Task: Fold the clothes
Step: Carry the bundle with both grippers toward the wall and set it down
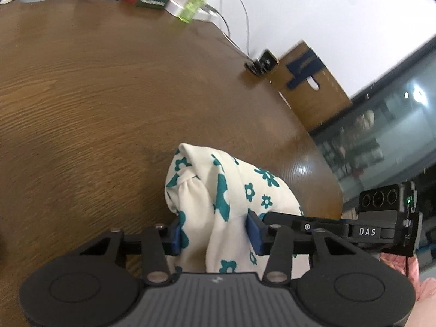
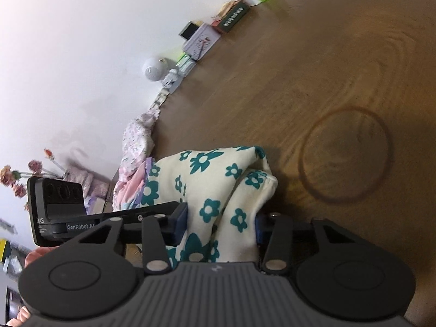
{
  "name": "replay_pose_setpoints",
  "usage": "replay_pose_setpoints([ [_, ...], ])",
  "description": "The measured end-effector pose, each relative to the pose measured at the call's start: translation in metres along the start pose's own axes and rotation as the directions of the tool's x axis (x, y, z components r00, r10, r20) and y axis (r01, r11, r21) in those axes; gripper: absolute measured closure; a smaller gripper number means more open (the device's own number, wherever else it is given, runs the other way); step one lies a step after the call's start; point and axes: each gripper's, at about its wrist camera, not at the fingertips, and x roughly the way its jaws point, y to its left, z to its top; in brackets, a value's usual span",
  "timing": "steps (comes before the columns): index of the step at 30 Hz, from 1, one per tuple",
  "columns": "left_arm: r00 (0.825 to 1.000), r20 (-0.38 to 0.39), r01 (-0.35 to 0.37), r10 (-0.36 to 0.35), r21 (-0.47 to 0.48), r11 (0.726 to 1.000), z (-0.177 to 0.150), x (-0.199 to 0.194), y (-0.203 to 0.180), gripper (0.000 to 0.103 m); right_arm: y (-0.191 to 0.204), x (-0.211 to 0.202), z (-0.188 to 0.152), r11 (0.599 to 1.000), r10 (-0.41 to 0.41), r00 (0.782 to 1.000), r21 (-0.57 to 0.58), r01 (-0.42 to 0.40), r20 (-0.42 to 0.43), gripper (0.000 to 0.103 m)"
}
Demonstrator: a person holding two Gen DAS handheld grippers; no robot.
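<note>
Wooden table, bunched cream garment (teal flowers)

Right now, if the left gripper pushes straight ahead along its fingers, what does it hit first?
The left gripper is already shut on the floral garment, so that bunched cloth leads. Beyond it, probably bare wooden table; the cardboard box sits off to the right. Depth is unclear.

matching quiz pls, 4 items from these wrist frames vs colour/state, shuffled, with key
1. garment
2. table
3. left gripper
4. cardboard box

A. brown wood grain
B. cream with teal flowers
C. leaning by the wall, past the table's edge
D. shut on bunched cloth

Pairs: 1-B, 2-A, 3-D, 4-C. The right gripper also pinches the garment.
</note>
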Motion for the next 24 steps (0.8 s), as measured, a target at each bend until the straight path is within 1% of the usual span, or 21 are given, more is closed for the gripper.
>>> replay_pose_setpoints([
  [4,0.997,0.069,-0.017,0.020,-0.052,0.999,0.002,-0.005,0.001,0.061,-0.003,0.011,0.021,0.999,0.033,0.999,-0.030,-0.034,-0.039,0.059],
  [6,0.994,0.106,-0.023,0.031,-0.073,0.997,0.005,-0.007,0.000,0.061,-0.001,0.017,0.033,0.997,0.050,0.997,-0.064,-0.053,-0.052,0.059],
  [9,0.984,0.171,-0.034,0.051,-0.101,0.994,0.014,-0.011,-0.005,0.061,0.006,0.025,0.058,0.988,0.076,0.994,-0.126,-0.085,-0.076,0.059],
  [11,0.974,0.217,-0.047,0.072,-0.118,0.992,0.020,-0.016,-0.008,0.061,0.013,0.031,0.078,0.979,0.090,0.991,-0.175,-0.106,-0.096,0.059],
  [16,0.940,0.317,-0.076,0.127,-0.169,0.983,0.045,-0.029,-0.010,0.061,0.038,0.052,0.128,0.939,0.119,0.982,-0.305,-0.159,-0.146,0.060],
  [18,0.922,0.356,-0.086,0.150,-0.191,0.978,0.056,-0.034,-0.010,0.061,0.051,0.060,0.147,0.918,0.125,0.979,-0.355,-0.175,-0.160,0.060],
  [21,0.893,0.410,-0.099,0.186,-0.224,0.970,0.071,-0.041,-0.011,0.061,0.070,0.068,0.169,0.888,0.132,0.980,-0.422,-0.183,-0.148,0.060],
  [23,0.873,0.440,-0.110,0.211,-0.244,0.964,0.082,-0.045,-0.011,0.061,0.077,0.075,0.182,0.874,0.143,0.978,-0.444,-0.196,-0.151,0.060],
  [24,0.866,0.446,-0.120,0.225,-0.250,0.961,0.087,-0.045,-0.010,0.061,0.078,0.079,0.188,0.872,0.150,0.976,-0.445,-0.205,-0.156,0.060],
])
